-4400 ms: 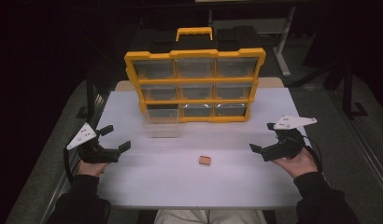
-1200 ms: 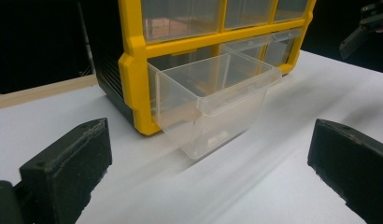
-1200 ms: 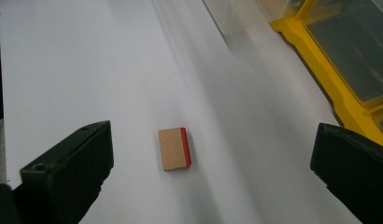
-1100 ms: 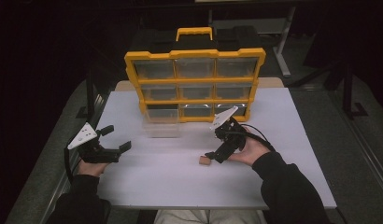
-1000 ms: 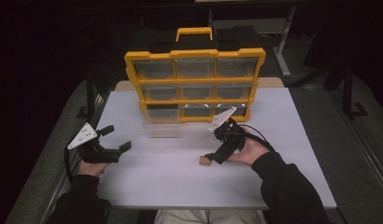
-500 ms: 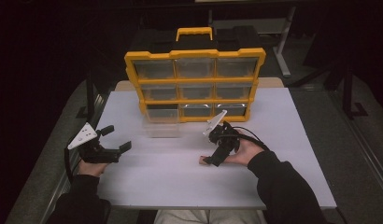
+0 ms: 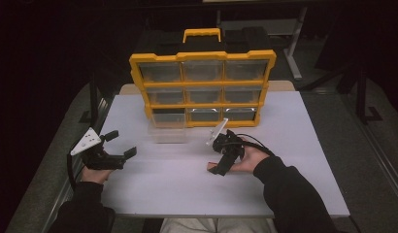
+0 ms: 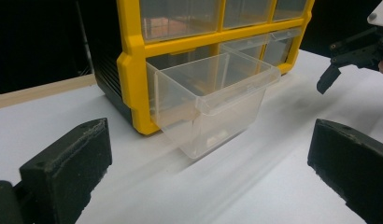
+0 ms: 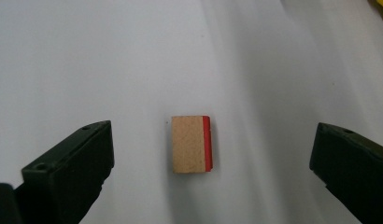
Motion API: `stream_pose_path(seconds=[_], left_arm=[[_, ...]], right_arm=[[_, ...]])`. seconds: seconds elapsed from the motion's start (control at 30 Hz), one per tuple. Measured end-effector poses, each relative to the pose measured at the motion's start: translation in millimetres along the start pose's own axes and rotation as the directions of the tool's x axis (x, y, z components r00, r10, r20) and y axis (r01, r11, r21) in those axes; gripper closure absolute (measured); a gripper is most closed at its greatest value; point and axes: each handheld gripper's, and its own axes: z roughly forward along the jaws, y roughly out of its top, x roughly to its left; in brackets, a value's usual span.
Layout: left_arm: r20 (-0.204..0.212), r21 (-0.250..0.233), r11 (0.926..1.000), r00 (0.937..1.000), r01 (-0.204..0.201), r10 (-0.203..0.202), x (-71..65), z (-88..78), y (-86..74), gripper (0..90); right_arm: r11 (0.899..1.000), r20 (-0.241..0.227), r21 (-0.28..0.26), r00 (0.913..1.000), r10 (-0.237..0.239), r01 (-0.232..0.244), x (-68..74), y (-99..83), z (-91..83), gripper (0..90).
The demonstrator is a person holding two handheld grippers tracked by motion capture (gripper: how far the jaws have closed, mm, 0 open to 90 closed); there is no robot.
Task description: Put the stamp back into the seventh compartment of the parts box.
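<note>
Right gripper, high view: held tilted down over the white table, in front of the yellow organizer.
Left gripper, high view: rested near the table's left edge, jaws spread, nothing held.
Drawer, left gripper view: seen pulled out of the organizer's bottom row (clear plastic), between the parted jaws but farther off.
Block, right gripper view: laid flat on the table, one edge red, framed between the wide-open jaws, touched by neither.
</note>
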Motion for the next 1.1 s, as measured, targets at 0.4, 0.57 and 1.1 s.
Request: stream_pose_path(seconds=[0.4, 0.57, 1.1], left_arm=[[0.001, 0.012, 0.9999, 1.0, -0.007, 0.007, -0.6, 1.7, -0.4, 0.0], [-0.004, 0.005, 1.0, 1.0, -0.005, 0.005, -0.4, 0.9, -0.2, 0.0], [0.002, 0.01, 0.9999, 1.0, -0.008, 0.008, -0.4, 2.0, -0.4, 0.0]], right_arm=[[0.999, -0.029, 0.036, 0.9993, -0.025, 0.026, -3.2, -0.2, 13.1, 9.0], [0.998, -0.041, 0.039, 0.9984, -0.038, 0.039, -5.1, 0.4, 16.6, 16.1], [0.994, -0.12, 0.069, 0.9901, -0.073, 0.082, -7.6, -0.8, 27.7, 56.3]])
